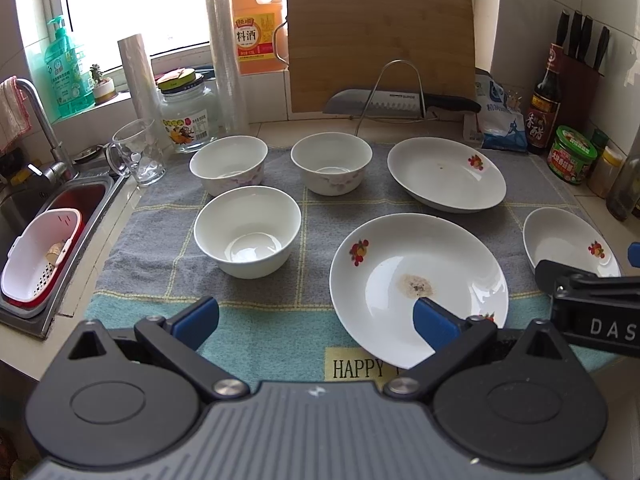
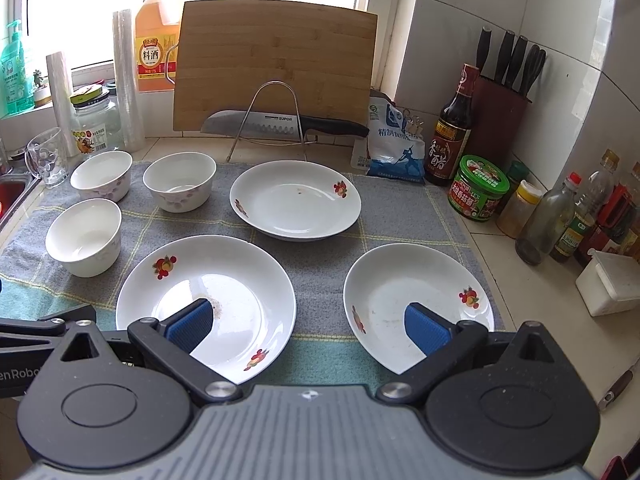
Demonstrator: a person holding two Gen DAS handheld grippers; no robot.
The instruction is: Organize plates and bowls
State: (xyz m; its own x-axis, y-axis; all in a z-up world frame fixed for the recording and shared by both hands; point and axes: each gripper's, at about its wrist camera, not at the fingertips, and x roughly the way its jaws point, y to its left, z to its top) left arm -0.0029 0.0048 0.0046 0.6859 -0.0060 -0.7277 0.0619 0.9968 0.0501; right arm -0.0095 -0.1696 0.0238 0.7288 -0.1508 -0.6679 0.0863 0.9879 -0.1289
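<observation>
Three white bowls and three white fruit-print plates lie on a grey and teal checked towel [image 1: 320,200]. The near bowl [image 1: 247,230] sits front left, with two flower-print bowls [image 1: 228,164] [image 1: 331,162] behind it. A stained plate [image 1: 418,286] lies front centre, a second plate [image 1: 446,174] behind it, a third [image 1: 570,246] at the right. My left gripper [image 1: 316,318] hovers open above the towel's front, its right finger over the stained plate's near rim. My right gripper [image 2: 308,326] is open, spanning the gap between the stained plate [image 2: 206,300] and the right plate [image 2: 418,300].
A sink [image 1: 48,216] with a red and white basket lies at the left. At the back stand a glass mug [image 1: 138,152], a jar, a cutting board [image 1: 380,40], a knife on a wire rack [image 1: 394,104]. Sauce bottles, jars and a knife block [image 2: 500,112] crowd the right.
</observation>
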